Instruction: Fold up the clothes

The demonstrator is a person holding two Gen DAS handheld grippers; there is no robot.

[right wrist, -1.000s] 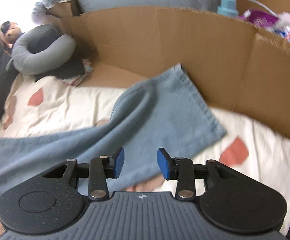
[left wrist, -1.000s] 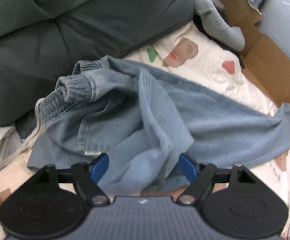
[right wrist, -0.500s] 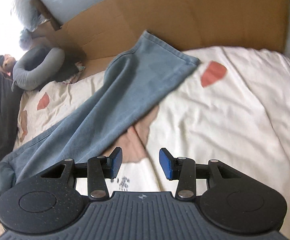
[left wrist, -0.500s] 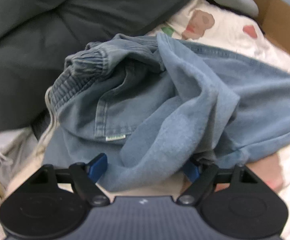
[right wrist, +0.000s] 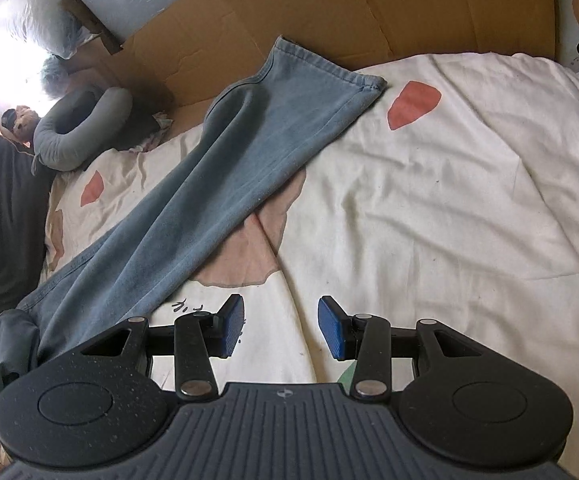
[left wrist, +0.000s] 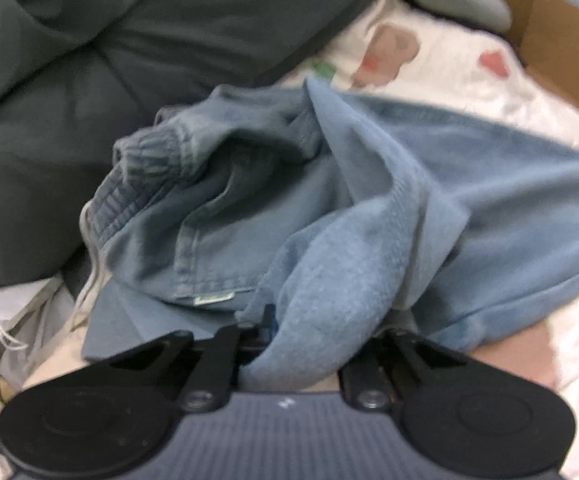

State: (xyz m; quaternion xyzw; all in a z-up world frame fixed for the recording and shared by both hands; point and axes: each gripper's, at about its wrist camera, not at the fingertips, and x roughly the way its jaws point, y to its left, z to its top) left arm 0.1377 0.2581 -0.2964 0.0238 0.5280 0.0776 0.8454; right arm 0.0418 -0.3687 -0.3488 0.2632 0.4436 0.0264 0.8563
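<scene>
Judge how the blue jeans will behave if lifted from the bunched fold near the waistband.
Probably floppy: the jeans lie in soft folds, and the left gripper is closing on a drooping fold. The long leg lying flat across the bedsheet would likely trail and drag. Thick seams suggest some weight.
</scene>
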